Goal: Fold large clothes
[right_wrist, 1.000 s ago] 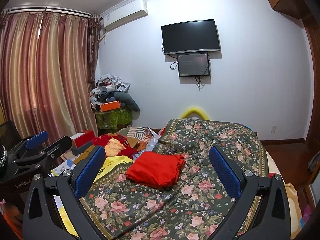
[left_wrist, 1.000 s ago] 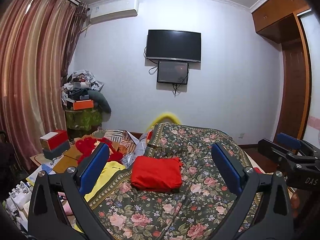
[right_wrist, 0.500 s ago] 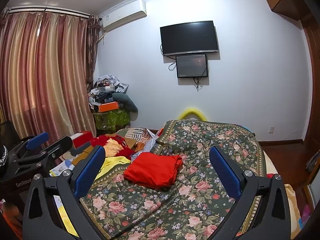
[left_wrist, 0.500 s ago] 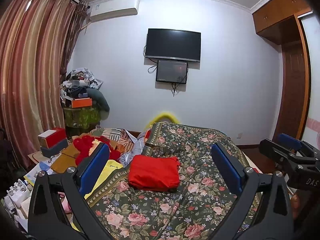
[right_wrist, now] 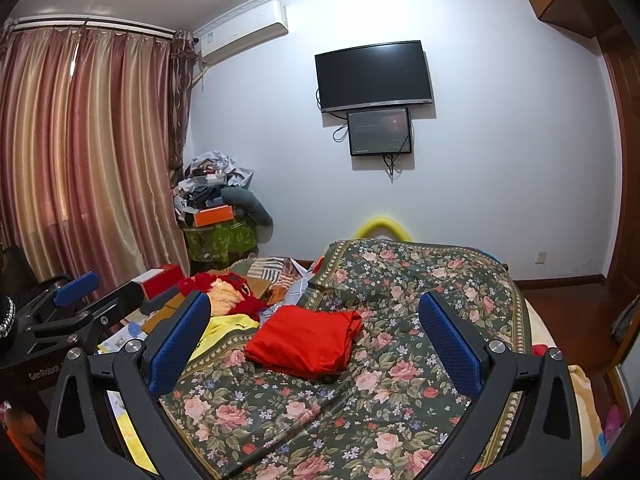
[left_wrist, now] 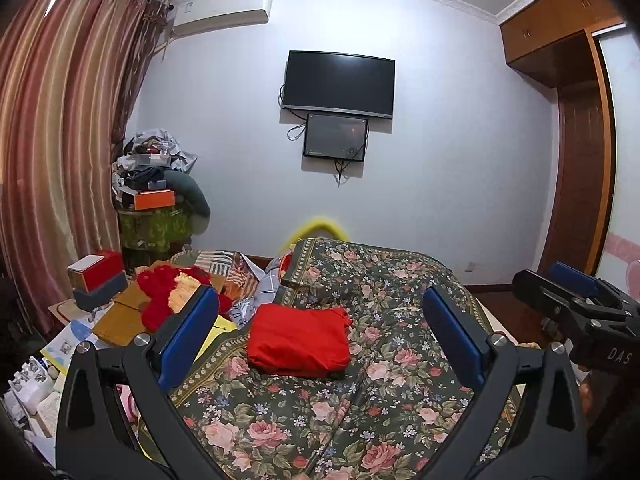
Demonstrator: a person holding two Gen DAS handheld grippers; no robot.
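No basket or box holds the clothing here; the red garment lies folded in a neat thick rectangle on the flowered bedspread, near its left edge. Left gripper hangs above the bed with jaws spread wide, empty. Right gripper likewise, wide apart, gripping nothing. A yellow cloth and red plush toy crowd the bed's left side.

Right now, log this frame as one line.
left gripper: open, empty | right gripper: open, empty | red garment: folded, lying on floral bedspread | contact: none
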